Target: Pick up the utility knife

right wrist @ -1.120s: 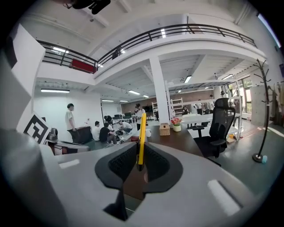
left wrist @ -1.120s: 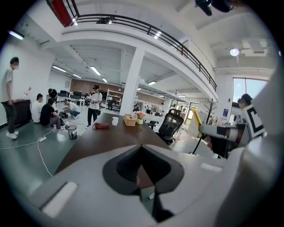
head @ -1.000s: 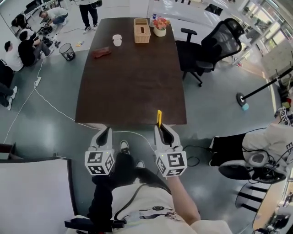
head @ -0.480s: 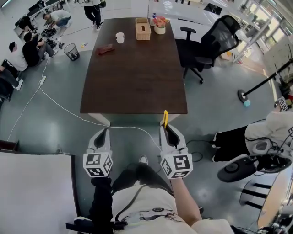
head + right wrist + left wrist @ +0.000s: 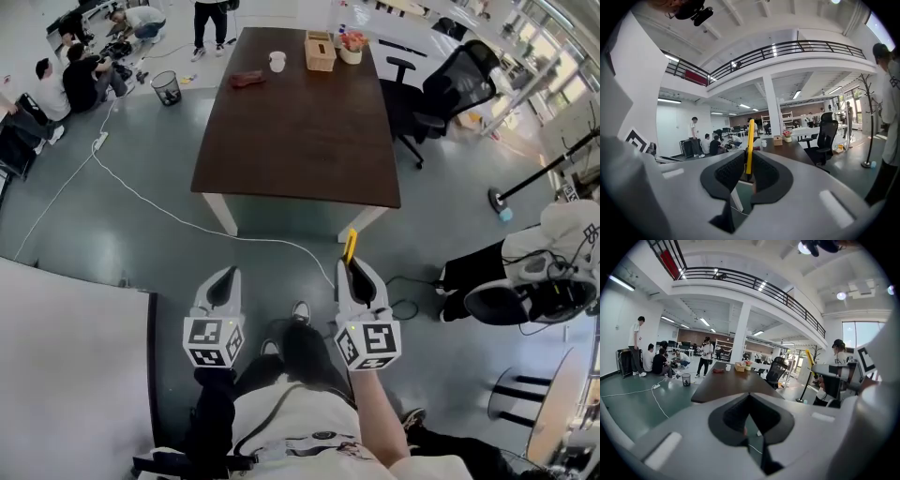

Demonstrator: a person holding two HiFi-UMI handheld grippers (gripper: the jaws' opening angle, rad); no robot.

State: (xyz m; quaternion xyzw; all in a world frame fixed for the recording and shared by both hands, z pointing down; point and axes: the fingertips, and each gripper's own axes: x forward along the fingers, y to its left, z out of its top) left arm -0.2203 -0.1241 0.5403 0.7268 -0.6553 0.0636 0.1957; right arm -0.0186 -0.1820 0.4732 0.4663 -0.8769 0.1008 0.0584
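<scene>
Standing upright between the jaws of the right tongs (image 5: 353,270), the yellow knife (image 5: 350,246) pokes out past their tips, held in the air over the grey floor (image 5: 141,262), just short of the table's (image 5: 300,131) near right corner. In the right gripper view the jaws press on its lower part from both sides, the yellow strip rising between them. The left tongs (image 5: 225,281) hang beside the right, level with them and well apart; their jaws meet at the tips with nothing between. The dark brown table lies ahead; at its far end stand a cup (image 5: 277,61), a basket (image 5: 320,52) and flowers (image 5: 353,41), with a red thing (image 5: 248,80) near the cup. A black chair (image 5: 455,89) stands at the table's right side. A white cable (image 5: 141,199) runs across the floor and passes under the near end. A bin (image 5: 166,87) stands off the far left corner; people (image 5: 70,80) sit on the floor beyond it.
</scene>
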